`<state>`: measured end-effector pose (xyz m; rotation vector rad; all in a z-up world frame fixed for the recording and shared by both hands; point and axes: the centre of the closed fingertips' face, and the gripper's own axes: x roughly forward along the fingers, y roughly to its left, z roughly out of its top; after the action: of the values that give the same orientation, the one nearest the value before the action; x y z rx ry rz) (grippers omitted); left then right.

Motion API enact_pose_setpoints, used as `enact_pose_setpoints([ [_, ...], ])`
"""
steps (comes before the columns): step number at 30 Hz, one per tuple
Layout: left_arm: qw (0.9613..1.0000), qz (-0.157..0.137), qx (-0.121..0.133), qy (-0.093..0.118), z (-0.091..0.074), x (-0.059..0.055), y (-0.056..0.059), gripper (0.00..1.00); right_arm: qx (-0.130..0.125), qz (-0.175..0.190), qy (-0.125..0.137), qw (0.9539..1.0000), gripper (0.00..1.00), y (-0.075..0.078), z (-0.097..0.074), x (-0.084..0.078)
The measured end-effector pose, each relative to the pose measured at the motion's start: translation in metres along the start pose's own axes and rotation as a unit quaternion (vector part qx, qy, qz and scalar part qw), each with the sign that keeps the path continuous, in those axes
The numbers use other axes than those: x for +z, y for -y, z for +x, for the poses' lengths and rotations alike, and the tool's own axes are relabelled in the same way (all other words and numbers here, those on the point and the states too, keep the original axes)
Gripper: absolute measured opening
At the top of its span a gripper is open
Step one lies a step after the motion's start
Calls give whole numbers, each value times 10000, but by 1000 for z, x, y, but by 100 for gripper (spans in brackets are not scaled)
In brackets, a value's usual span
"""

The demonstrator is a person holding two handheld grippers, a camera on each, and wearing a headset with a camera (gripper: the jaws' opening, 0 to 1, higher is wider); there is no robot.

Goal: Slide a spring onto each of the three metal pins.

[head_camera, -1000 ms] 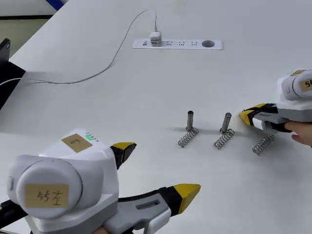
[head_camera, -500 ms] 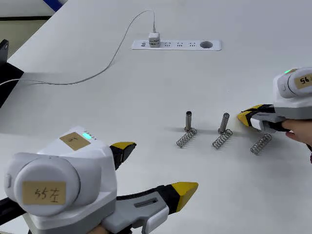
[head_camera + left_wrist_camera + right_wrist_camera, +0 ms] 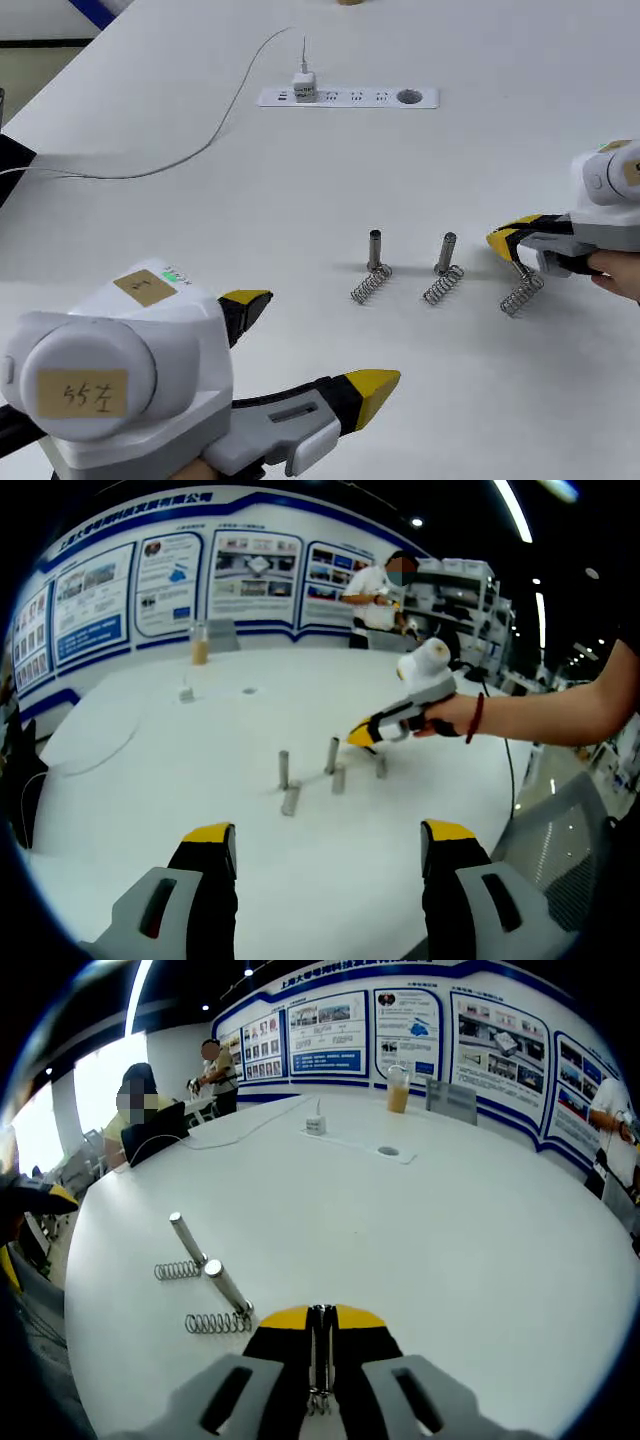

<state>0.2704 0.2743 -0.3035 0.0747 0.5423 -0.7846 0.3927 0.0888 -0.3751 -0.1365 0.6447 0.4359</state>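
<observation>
Three springs (image 3: 443,285), three pins (image 3: 375,248).
My right gripper (image 3: 320,1312) pinches one pin (image 3: 320,1365); two stand free; my left gripper (image 3: 328,845) gapes.

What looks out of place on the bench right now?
Nothing damaged or spilled. Two pins stand upright; three springs lie sideways on the table, none on a pin. The right tool is shut on a thin metal piece; pin or spring, cannot tell.
</observation>
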Motion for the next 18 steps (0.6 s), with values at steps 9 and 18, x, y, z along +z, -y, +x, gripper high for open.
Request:
enact_pose_setpoints([
  [9, 10000, 25, -39, 3, 1, 1, 3, 77, -124, -85, 125, 9998, 8, 2, -15, 4],
  [18, 10000, 29, -44, 47, 1, 3, 4, 76, -235, 4, 222, 9995, 8, 4, -30, 6],
])
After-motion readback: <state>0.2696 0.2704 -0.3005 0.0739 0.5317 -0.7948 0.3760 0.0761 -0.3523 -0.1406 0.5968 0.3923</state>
